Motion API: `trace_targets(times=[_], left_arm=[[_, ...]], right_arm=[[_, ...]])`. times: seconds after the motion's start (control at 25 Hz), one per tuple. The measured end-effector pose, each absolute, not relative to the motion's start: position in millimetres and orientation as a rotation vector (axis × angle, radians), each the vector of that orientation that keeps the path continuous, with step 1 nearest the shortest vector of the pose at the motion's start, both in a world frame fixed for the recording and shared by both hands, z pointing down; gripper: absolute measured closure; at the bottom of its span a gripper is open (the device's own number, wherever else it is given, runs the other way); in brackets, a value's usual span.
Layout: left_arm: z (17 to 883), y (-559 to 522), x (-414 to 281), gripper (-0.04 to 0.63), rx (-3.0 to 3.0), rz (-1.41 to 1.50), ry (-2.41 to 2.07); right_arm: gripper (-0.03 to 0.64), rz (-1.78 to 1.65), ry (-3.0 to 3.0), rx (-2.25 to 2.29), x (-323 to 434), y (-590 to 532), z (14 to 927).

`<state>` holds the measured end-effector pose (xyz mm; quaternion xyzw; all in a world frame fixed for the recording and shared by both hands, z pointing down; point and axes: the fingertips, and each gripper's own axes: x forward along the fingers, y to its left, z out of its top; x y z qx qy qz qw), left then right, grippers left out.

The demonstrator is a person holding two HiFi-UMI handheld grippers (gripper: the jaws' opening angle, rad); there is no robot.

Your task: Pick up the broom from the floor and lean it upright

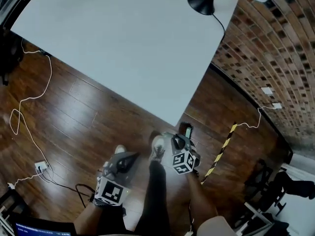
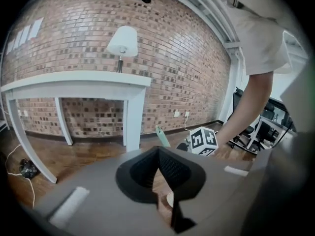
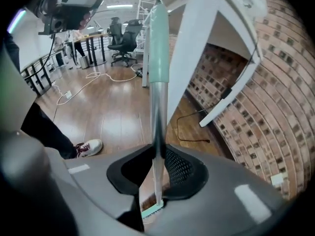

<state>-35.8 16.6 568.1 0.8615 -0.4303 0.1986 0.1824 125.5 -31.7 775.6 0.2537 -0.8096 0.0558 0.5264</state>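
Observation:
In the right gripper view the broom [image 3: 157, 107] stands nearly upright: a silver shaft with a pale green grip [image 3: 158, 48] on top and a green head [image 3: 152, 209] showing below the jaws. My right gripper [image 3: 158, 156] is shut on the shaft. From the head view, the right gripper [image 1: 181, 142] is beside the table's near corner, with the green grip [image 1: 187, 131] poking up past it. My left gripper [image 1: 132, 156] is off to the left, apart from the broom. Its pads meet at the tips [image 2: 158, 151] with nothing between them. The green grip [image 2: 161, 136] shows ahead of it.
A white table [image 1: 123, 43] with a lamp [image 1: 204, 1] stands against the brick wall [image 1: 275, 58]. White cables [image 1: 29, 102] trail over the wood floor at left. A yellow-black striped strip [image 1: 221, 149] lies at right. The person's shoes [image 1: 157, 149] are between the grippers. Office chairs [image 1: 275, 186] stand at lower right.

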Motion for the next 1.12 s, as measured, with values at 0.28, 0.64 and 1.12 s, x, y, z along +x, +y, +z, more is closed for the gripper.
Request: trace_targets(times=[0.28,0.64,1.12], left_arm=[[521.5,-34.3,3.9,0.597,2.383,0.445,-1.341],[532.9,-50.4,10.1,0.597,2.237,0.557,-1.363],[547.9,-46.1,2.3,0.597,2.216,0.622,-1.356]], right_arm=[[0.524,0.248,-1.981,0.814,175.1,-98.7,722.5],[0.525,0.283,-2.089,0.921,151.4,-213.3,699.1],[0.515,0.116,-2.099,0.809,97.9,-263.6,689.7]])
